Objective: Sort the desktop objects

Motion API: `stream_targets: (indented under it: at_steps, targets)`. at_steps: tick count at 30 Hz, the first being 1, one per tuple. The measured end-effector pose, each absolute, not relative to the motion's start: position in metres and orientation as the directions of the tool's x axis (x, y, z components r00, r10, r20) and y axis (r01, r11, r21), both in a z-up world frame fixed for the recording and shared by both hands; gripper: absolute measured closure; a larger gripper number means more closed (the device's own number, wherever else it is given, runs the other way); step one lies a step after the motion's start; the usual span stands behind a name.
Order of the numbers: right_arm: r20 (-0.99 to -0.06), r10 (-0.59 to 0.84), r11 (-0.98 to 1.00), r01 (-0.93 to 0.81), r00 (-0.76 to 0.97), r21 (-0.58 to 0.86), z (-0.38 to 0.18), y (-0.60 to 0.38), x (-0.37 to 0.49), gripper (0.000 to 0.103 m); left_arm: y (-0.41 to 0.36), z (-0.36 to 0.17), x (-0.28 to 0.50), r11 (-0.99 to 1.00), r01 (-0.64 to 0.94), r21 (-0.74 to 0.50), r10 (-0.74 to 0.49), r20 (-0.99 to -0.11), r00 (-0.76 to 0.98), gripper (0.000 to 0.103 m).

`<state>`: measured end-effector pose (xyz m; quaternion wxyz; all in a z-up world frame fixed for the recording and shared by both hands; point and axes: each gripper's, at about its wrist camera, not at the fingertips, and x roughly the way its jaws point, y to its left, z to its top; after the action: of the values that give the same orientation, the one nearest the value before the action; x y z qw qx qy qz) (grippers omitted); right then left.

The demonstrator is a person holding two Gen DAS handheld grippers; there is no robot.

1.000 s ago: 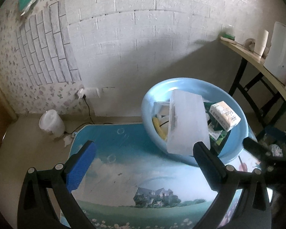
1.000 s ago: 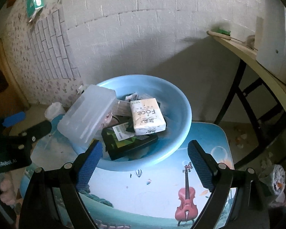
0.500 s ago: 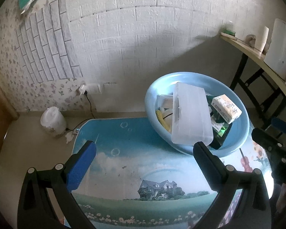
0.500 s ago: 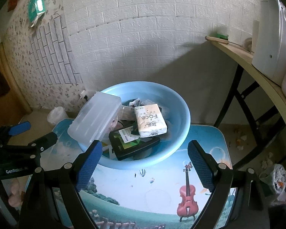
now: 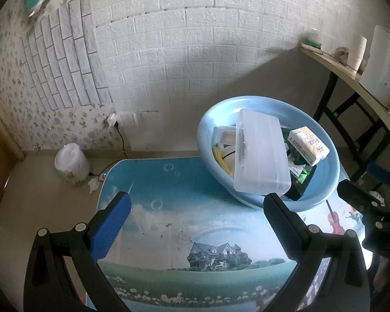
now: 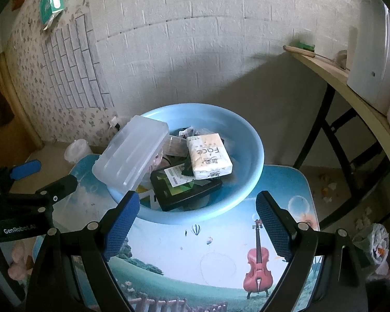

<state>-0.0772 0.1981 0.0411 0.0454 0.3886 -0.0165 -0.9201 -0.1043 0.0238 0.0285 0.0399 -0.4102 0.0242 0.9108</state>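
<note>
Two hand-held grippers — left, right — both released, clear box leaning on basin rim, long axis tilted upward.

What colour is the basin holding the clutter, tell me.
Light blue. The basin shows best in the right wrist view, on the picture-printed table.

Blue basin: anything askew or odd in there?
Yes. The clear plastic box lies tilted across the blue basin, resting on its rim and overhanging the edge. The tissue pack sits crooked on the black case. Nothing spilled.
</note>
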Motion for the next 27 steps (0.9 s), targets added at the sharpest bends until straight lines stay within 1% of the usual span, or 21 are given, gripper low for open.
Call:
stream_targets:
  at_steps: [7,11,18,27]
  targets:
    - [-0.719,-0.097,-0.995,0.068,-0.688,0.069,0.0379,0.2000,-0.0777,0.014,0.0223,0.0275,-0.1043,-0.996,-0.089,0.010,0.052,-0.748,-0.662,0.000]
    - [-0.721,-0.102,-0.995,0.072,-0.686,0.072,0.0368,0.1989,-0.0783,0.014,0.0194,0.0273,-0.1043,-0.996,-0.092,-0.012,0.069,-0.750,-0.658,0.000]
    - [-0.726,-0.103,-0.995,0.067,-0.680,0.078,0.0334,0.2021,-0.0766,0.014,0.0189,0.0211,-0.1075,-0.996,-0.090,-0.025,0.076,-0.769,-0.635,0.000]
    - [-0.733,-0.098,-0.995,0.063,-0.673,0.076,0.0315,0.2050,-0.0750,0.014,0.0218,0.0199,-0.1061,-0.996,-0.089,-0.020,0.072,-0.773,-0.630,0.000]
